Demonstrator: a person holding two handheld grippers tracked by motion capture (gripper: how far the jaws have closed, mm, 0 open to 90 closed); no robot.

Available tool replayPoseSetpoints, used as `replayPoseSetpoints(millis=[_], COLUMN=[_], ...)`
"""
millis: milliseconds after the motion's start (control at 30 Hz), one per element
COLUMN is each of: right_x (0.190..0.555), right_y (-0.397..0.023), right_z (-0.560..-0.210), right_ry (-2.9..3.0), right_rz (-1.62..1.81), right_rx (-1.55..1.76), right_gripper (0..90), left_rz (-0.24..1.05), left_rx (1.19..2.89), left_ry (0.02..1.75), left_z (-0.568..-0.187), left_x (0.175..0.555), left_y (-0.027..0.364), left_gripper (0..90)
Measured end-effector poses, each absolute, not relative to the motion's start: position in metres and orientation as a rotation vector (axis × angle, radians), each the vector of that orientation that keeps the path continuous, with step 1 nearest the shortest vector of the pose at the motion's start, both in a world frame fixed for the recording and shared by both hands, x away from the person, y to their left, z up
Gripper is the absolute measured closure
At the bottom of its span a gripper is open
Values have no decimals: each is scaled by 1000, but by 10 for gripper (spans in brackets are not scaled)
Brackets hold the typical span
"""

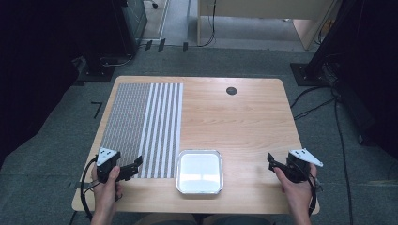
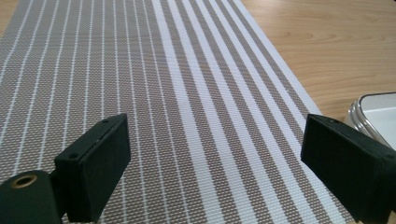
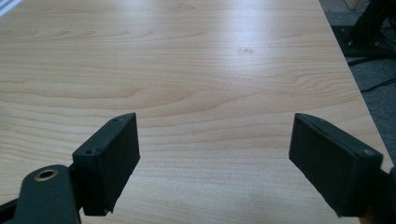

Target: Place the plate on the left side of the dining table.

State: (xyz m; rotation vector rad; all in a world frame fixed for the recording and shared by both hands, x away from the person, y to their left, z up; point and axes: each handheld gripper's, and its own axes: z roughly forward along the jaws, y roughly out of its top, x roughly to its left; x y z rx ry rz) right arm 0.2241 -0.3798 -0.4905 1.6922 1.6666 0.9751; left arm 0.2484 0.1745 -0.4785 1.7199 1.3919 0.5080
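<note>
at far left, left tongs (image 1: 137,165) gripped in a hand (image 1: 107,183), jaws spread wide with nothing between them, hovering over the near edge of a striped mat (image 1: 143,129). woven, flat and rectangular, lying on the left half of the counter (image 1: 244,122) with its long axis running from the near edge toward the far edge; fine brown-and-white weave on its left part, broader white stripes on its right part, all running lengthwise. seen close in the left gripper view (image 2: 187,93): coarse mesh texture, stripes fanning away from the black blocky jaws.

just right of the mat's near corner, close beside it, a square tray (image 1: 179,161): shiny metal rim, rounded corners, pale white inside, sitting near the front edge at the counter's middle, sides square to the counter's edges. rim corner visible at the right edge of the left gripper view (image 2: 369,105).

farther right, bare light wood grain, smooth, with a small dark round cap (image 1: 231,91) near the far edge.

at far right, right tongs (image 1: 271,161) held in the other hand (image 1: 296,187), jaws likewise wide apart and empty, over plain wood, well apart from the tray.
</note>
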Motion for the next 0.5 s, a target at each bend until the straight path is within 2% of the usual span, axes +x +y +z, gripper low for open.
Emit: replayPoseSetpoints(millis=[500], right_x=[223], right_y=[-357], right_z=[-484], right_ry=[1686], right_rz=[970], right_rx=[1682], right_gripper=[169], left_rz=[475], left_rx=[1728], left_ry=[1353], left_z=[-477], left_x=[247], left_y=[150], left_gripper=[85])
